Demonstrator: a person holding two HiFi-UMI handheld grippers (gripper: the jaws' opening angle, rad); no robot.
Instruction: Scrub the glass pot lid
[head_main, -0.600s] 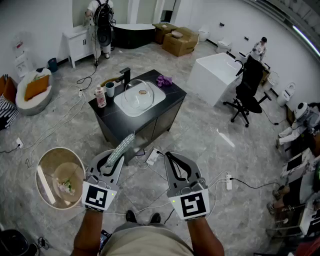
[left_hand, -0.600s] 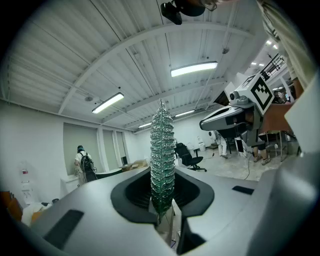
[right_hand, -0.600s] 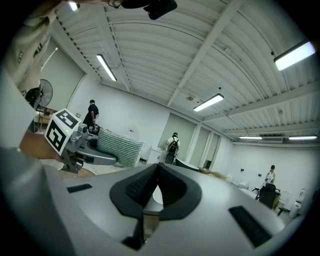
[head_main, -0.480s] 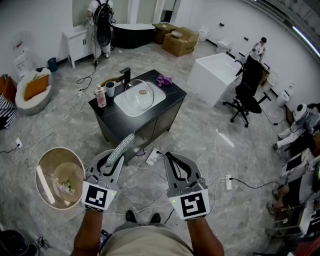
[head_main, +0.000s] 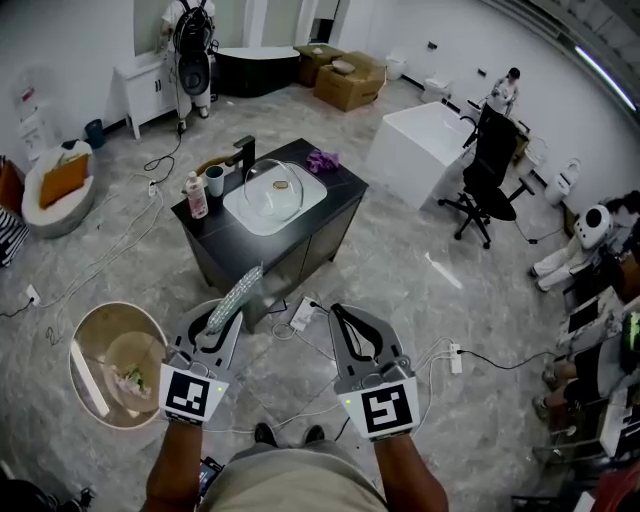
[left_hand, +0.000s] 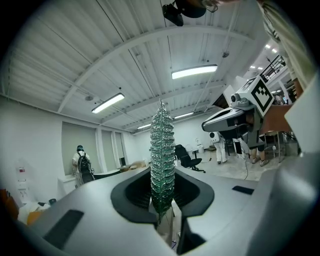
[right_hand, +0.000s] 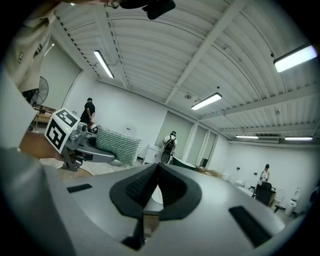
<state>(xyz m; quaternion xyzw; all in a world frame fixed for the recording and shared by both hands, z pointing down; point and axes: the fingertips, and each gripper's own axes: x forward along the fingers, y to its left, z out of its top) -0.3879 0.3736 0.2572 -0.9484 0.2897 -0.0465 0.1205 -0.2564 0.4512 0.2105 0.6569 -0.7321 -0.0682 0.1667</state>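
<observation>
A: Where's the glass pot lid (head_main: 272, 188)?

B: In the white sink (head_main: 238, 216) set into the black counter (head_main: 213, 243). It lies dome up, with its knob (head_main: 284, 184) on top.

A: How will it handle?

B: My guess is stiff, fairly heavy and breakable, and slick once wet. I'd steady it by the knob or press on the rim, and scrub the dome with the other side.

A: What are the grippers doing?

B: The left gripper (head_main: 220, 320) has its jaws clamped on a silvery scrub pad (left_hand: 162, 150), which stands up out of them. The right gripper (head_main: 342, 314) has its jaws pressed together with nothing between them. Both hang in front of the person, well apart from the counter.

A: What else is on the counter?

B: A black tap (head_main: 244, 152) behind the sink, with a cup (head_main: 214, 180) and a soap bottle (head_main: 196, 195) just beside it, and a purple cloth (head_main: 322, 159) at the far corner.

A: And the room?

B: It has a pale marble floor (head_main: 400, 260) strewn with cables. There's a round basket (head_main: 80, 345) near the left gripper, an office chair (head_main: 487, 165) and a white tub (head_main: 425, 140) further off, and people along the walls.
</observation>
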